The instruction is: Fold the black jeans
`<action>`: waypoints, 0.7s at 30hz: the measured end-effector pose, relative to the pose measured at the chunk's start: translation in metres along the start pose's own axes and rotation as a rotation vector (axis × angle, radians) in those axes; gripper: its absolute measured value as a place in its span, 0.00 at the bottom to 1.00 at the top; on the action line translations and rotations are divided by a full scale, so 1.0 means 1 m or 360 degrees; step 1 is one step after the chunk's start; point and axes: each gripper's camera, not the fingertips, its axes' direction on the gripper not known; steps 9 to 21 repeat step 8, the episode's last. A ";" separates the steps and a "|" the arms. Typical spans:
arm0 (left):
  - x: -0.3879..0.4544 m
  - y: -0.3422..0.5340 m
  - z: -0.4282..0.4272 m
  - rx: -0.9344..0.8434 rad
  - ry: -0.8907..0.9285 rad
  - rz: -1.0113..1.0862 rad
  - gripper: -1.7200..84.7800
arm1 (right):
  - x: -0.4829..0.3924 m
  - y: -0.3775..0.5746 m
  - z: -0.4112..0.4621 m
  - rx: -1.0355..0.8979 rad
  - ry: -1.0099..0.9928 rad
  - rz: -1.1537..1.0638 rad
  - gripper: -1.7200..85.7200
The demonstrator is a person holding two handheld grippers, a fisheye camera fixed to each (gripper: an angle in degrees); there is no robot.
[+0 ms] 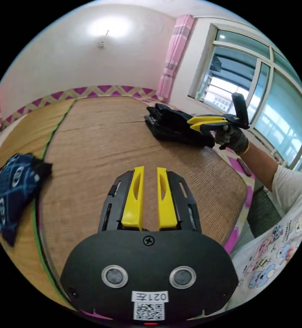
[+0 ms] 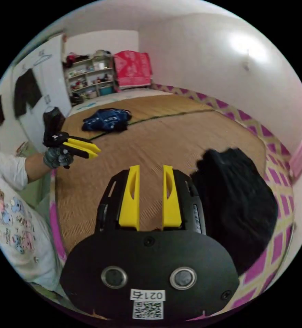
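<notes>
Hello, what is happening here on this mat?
A person holds a tool in each hand above a woven mat. The black jeans lie in a folded bundle near the mat's edge by the window. The right tool hovers close over them, its jaws slightly apart and gripping nothing. The left tool is open over bare mat. A blue patterned garment lies apart, untouched.

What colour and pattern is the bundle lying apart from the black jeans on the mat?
The bundle is dark blue with white markings; left gripper view shows it best.
</notes>
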 end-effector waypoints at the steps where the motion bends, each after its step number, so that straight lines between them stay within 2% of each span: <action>1: 0.000 0.023 -0.022 0.0030 -0.0102 -0.0036 0.08 | -0.019 -0.008 0.011 0.0048 -0.0027 -0.0076 0.14; 3: -0.002 0.053 -0.051 0.0032 -0.0261 -0.0106 0.07 | -0.092 -0.045 0.060 0.0155 -0.0076 -0.0316 0.15; 8: -0.016 0.125 -0.121 0.0005 -0.0529 -0.0310 0.01 | -0.213 -0.126 0.167 0.0081 -0.0214 -0.0554 0.16; 21: -0.016 0.125 -0.121 0.0005 -0.0529 -0.0310 0.01 | -0.213 -0.126 0.167 0.0081 -0.0214 -0.0554 0.16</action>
